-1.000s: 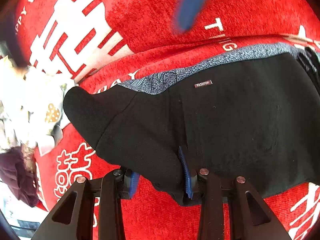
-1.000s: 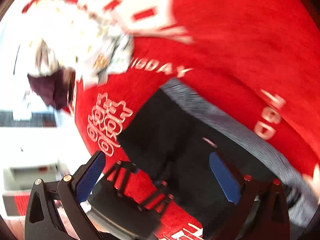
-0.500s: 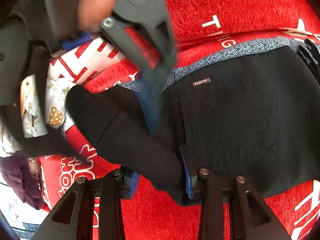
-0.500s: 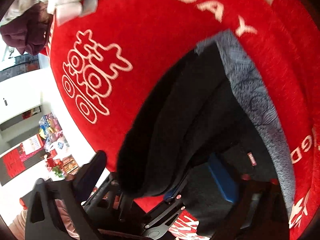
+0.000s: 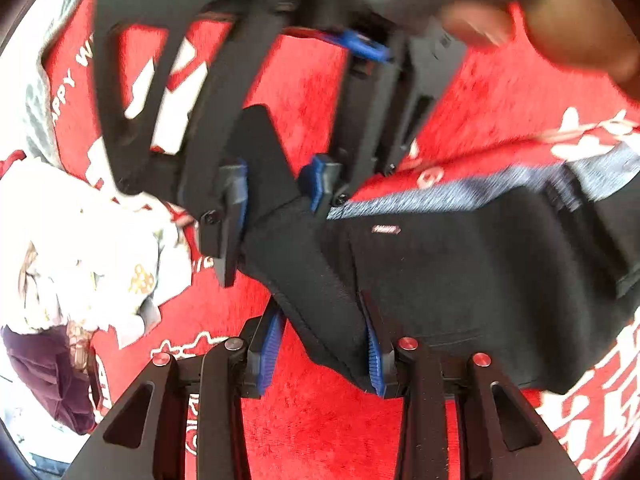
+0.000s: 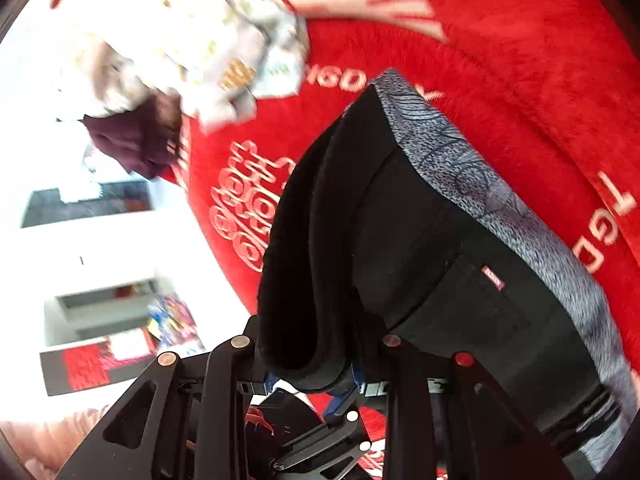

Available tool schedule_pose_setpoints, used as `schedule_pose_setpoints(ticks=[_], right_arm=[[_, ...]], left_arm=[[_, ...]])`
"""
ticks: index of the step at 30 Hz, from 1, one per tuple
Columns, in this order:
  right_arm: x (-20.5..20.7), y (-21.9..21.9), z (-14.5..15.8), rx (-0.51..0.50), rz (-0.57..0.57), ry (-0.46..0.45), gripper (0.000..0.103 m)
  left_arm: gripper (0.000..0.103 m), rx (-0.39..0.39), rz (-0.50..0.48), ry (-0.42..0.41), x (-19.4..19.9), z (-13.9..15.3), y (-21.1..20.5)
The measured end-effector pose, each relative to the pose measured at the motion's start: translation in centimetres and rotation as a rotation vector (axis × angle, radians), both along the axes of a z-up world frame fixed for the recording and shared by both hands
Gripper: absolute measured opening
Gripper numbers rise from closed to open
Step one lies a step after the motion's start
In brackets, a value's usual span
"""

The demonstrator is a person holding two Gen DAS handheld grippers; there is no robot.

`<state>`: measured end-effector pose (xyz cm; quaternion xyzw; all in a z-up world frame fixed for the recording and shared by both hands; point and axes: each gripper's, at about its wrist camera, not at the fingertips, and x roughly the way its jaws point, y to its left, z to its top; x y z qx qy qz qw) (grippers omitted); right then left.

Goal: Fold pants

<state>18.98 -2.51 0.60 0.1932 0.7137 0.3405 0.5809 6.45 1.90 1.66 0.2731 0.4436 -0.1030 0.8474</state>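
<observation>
Both tongs pinch the same bunched end of the black pants (image 5: 460, 280), which lie on the red cloth (image 5: 320, 420): left tongs (image 5: 320, 354) at the near edge, right tongs (image 5: 276, 184) at the raised tip, so next comes carrying that end over the waistband (image 6: 500, 208).

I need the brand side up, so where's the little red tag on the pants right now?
The tag sits just below the gray waistband on the pants, centre of the left wrist view.

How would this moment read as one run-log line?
left gripper: shut on pants | right gripper: shut on pants | surface: red blanket
</observation>
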Motion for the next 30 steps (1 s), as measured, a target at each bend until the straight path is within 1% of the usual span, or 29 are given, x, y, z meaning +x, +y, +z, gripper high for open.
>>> schedule_pose_setpoints(ticks=[5,9,13,14,16,18,19,20,23,27,30], right_arm=[[-2.4,-6.2,3.3,0.118,-0.137,-0.051,0.031],[-4.9,-12.0,5.2,0.183,-0.249,-0.088,0.031],[-7.9,-17.1,6.3,0.229,-0.350,-0.128,0.031],[-9.0,-18.9,6.5,0.244,-0.386,-0.139,0.031],[-10.6,-21.3,6.6,0.264,-0.440,-0.149,0.031],[-12.9,-24.5,6.5,0.287,-0.503,-0.160,0.031],[-12.9,-26.3,6.4,0.295,-0.533,-0.163,0.031],[-14.0,-27.9,6.1,0.301,-0.565,-0.166,0.031],[-17.5,-32.2,5.0,0.303,-0.658,-0.159,0.031],[-21.8,-38.1,3.0,0.278,-0.762,-0.124,0.031],[-25.1,-41.6,0.3,0.261,-0.841,-0.090,0.031]], left_arm=[[0.038,-0.065,-0.052,-0.020,-1.3,3.7,-3.2],[0.038,-0.092,-0.113,-0.033,-2.6,5.6,-6.7],[0.038,-0.101,-0.190,-0.047,-4.1,7.2,-10.8],[0.038,-0.101,-0.213,-0.049,-4.7,7.6,-12.1],[0.038,-0.108,-0.263,-0.050,-5.9,8.2,-14.8],[0.038,-0.115,-0.305,-0.049,-7.0,8.4,-16.8],[0.038,-0.116,-0.332,-0.045,-7.7,8.4,-18.1],[0.038,-0.117,-0.351,-0.043,-8.2,8.3,-19.1],[0.038,-0.109,-0.422,-0.026,-10.2,7.6,-22.8],[0.038,-0.104,-0.514,0.026,-12.9,5.7,-27.6],[0.038,-0.089,-0.578,0.053,-14.9,3.7,-30.6]])
